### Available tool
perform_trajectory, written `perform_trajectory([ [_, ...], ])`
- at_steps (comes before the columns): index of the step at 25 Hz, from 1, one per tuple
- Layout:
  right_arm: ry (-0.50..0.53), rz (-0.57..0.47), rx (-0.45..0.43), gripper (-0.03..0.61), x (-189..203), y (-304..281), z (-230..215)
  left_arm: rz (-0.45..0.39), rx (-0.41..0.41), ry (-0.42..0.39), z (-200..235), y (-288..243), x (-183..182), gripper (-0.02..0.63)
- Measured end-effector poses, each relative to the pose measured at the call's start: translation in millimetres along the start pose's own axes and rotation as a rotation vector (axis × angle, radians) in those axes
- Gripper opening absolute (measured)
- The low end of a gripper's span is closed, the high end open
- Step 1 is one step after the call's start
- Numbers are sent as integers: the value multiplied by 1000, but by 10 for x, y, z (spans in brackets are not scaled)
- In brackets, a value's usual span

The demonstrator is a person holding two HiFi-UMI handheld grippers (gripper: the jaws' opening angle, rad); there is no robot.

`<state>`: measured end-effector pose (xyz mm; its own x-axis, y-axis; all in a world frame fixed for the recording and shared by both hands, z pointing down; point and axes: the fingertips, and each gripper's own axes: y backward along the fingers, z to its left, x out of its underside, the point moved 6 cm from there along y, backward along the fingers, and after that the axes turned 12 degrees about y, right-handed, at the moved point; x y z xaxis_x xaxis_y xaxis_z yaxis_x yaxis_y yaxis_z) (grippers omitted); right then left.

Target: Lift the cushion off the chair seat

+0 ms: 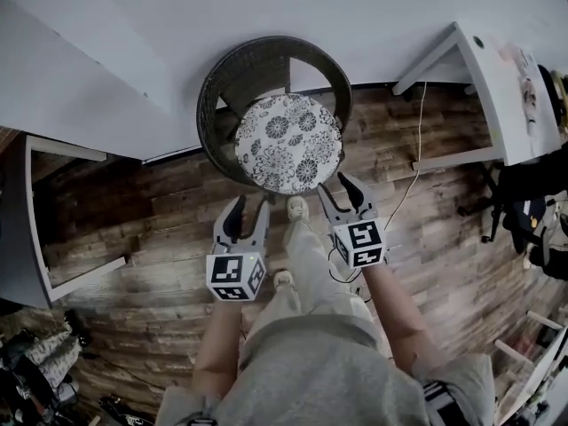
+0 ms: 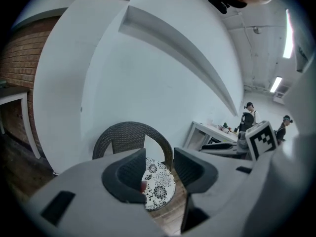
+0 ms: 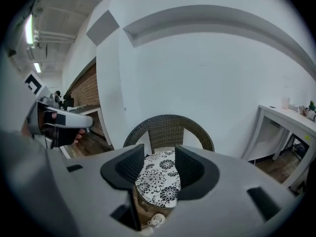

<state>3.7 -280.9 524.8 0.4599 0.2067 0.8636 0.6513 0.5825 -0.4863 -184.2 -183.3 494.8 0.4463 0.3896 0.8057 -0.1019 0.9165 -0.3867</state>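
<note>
Before chair (image 1: pixel 213 105) | left hand-held gripper (image 1: pixel 251 209) jaws apart, empty | right hand-held gripper (image 1: pixel 337 186) likewise | cushion (image 1: pixel 288 143) untouched

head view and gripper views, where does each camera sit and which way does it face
Head view: on the person's head, looking steeply down at the cushion on the chair; left gripper, right gripper and legs show.
Left gripper view: on that gripper, facing chair and wall; its open jaws show.
Right gripper view: likewise, from the right; its open jaws show.
All share the cushion.
</note>
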Motion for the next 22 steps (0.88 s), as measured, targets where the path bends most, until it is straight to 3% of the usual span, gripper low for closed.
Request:
perform_trajectory([
  [22, -30, 319, -48, 189, 1981, -1436, -303, 119, -80, 59, 586, -1165, 800, 170],
])
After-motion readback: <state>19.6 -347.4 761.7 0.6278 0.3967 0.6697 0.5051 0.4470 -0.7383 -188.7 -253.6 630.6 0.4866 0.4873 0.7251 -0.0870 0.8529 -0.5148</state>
